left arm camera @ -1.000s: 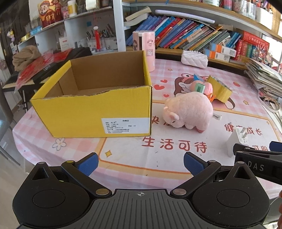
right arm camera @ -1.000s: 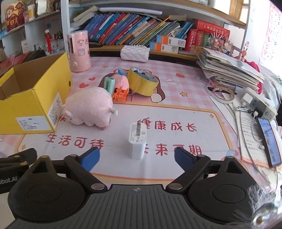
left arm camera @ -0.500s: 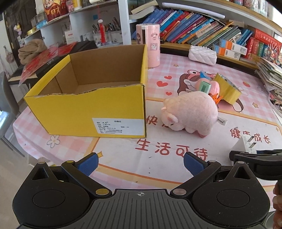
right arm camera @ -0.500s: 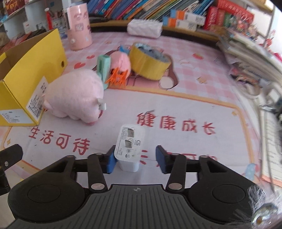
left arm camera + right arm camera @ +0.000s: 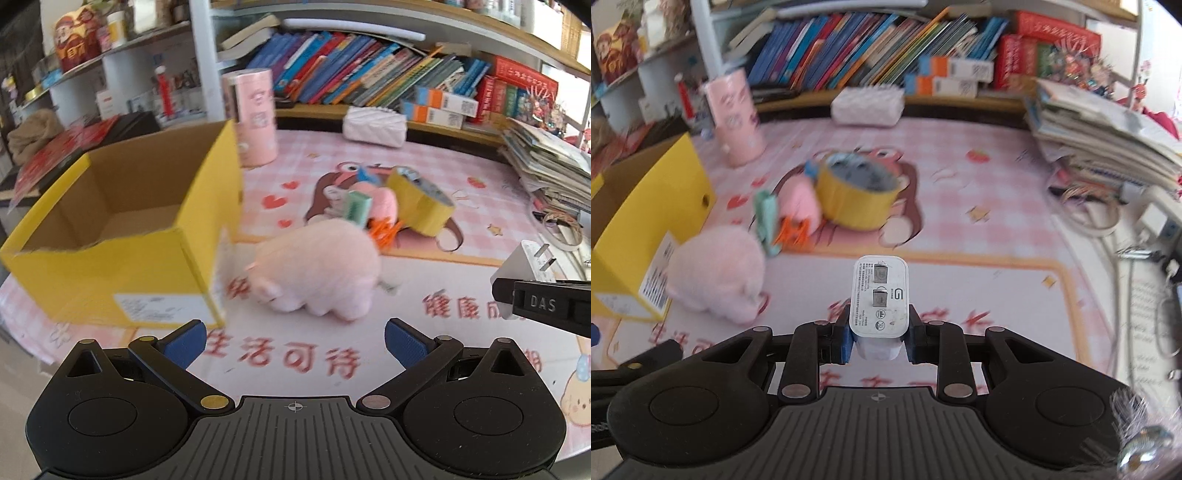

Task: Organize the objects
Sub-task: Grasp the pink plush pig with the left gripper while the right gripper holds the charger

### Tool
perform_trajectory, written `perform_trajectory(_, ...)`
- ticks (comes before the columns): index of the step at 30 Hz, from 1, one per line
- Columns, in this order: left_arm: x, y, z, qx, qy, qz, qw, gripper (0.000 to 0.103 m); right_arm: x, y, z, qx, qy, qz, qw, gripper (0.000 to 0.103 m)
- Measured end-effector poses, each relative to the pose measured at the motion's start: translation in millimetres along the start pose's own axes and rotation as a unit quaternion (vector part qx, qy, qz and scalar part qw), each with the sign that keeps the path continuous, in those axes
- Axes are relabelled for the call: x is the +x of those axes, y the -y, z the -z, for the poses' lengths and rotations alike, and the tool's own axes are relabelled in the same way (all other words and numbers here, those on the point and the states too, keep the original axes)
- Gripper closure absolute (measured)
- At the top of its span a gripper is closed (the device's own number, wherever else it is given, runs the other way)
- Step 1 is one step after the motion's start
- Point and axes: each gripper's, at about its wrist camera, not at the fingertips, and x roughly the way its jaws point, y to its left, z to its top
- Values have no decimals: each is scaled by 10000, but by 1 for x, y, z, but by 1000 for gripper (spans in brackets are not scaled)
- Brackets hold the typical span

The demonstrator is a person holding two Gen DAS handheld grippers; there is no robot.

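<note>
While the right gripper (image 5: pixel 879 338) is closed on the white charger (image 5: pixel 880 297), pinching its two flat sides with the blue pads and the metal prongs facing up, the left gripper (image 5: pixel 294 341) hangs spread wide with nothing between its fingers. I judge the charger a light, stiff block of smooth plastic with rounded corners; its glossy sides could slip, so the broad flat faces are the right place to squeeze, as now, and not the prongs. It is held clear above the printed table mat (image 5: pixel 997 280), which looks slick and flat.

Just beyond lies the pink plush pig (image 5: pixel 321 266), soft and fuzzy; it should squash under a pinch and is best taken across its body. Behind it, close together, are a small green clip (image 5: pixel 357 206), an orange clip (image 5: pixel 384 232) and a roll of yellow tape (image 5: pixel 421 206), a stiff ring standing tilted. To the left stands the yellow cardboard box (image 5: pixel 110 258), open-topped, showing nothing inside, its torn near wall rigid enough, I judge, to take things dropped in. Farther back are a pink cylinder (image 5: pixel 255 118) and shelves of books (image 5: pixel 369 74).
</note>
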Motion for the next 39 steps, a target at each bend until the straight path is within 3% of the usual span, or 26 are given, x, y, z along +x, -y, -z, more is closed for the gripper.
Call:
perform_trajectory(11, 39, 28, -24, -207, -49, -5, 9998, 1, -3, 30, -16, -278, 388, -59, 9988, 78)
perform_trajectory(19, 79, 25, -40, -498, -331, -570, 9966, 1, 9, 36, -25, -536, 391, -237, 9975, 78)
perform_trajectory(28, 100, 25, -46, -593, -369, -811, 9943, 8, 19, 42, -29, -702, 312, -411, 9962, 78)
perform_trajectory(33, 87, 21, -46, -657, -284, -604, 9956, 16, 25, 46, -28, -562, 178, -369, 9976, 78)
perform_trajectory(39, 42, 22, -42, -520, 268, -52, 9983, 18, 30, 41, -25, -390, 5, -268, 9989, 78)
